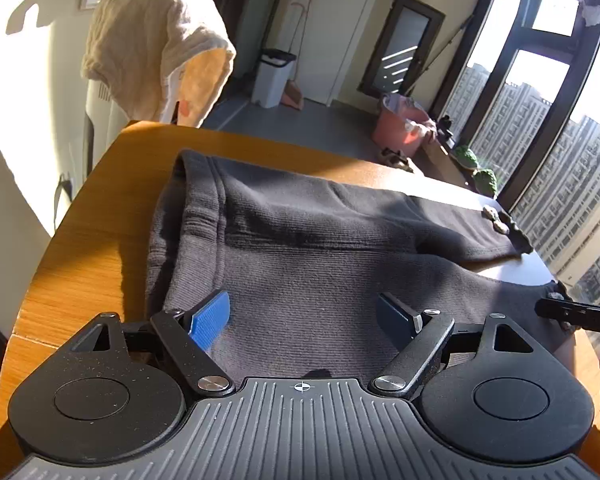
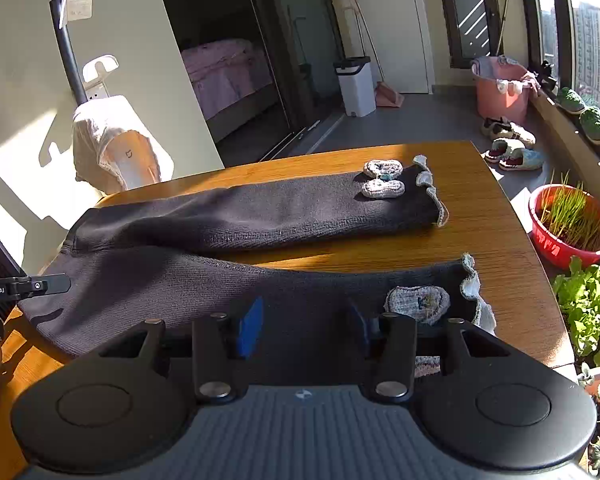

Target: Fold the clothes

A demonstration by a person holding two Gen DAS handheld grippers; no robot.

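A pair of dark grey knit trousers point(image 1: 320, 240) lies flat on the wooden table point(image 1: 84, 248), waistband at the left, both legs running right. In the right wrist view the trousers point(image 2: 260, 212) show ruffled cuffs and light knitted patches point(image 2: 382, 180) near the leg ends. My left gripper point(image 1: 304, 316) is open, its fingers spread just above the waist end of the near leg. My right gripper point(image 2: 304, 324) is open over the near leg, close to its cuff patch point(image 2: 418, 302). The right gripper's tip shows at the left wrist view's right edge point(image 1: 576, 314).
A cream towel point(image 1: 156, 48) hangs over a white appliance behind the table's left end. A red basin of grass point(image 2: 572, 224) and leafy plants point(image 2: 592, 304) stand off the table's right edge. A pink bucket point(image 2: 500, 88), shoes and a white bin point(image 2: 356, 84) are on the floor beyond.
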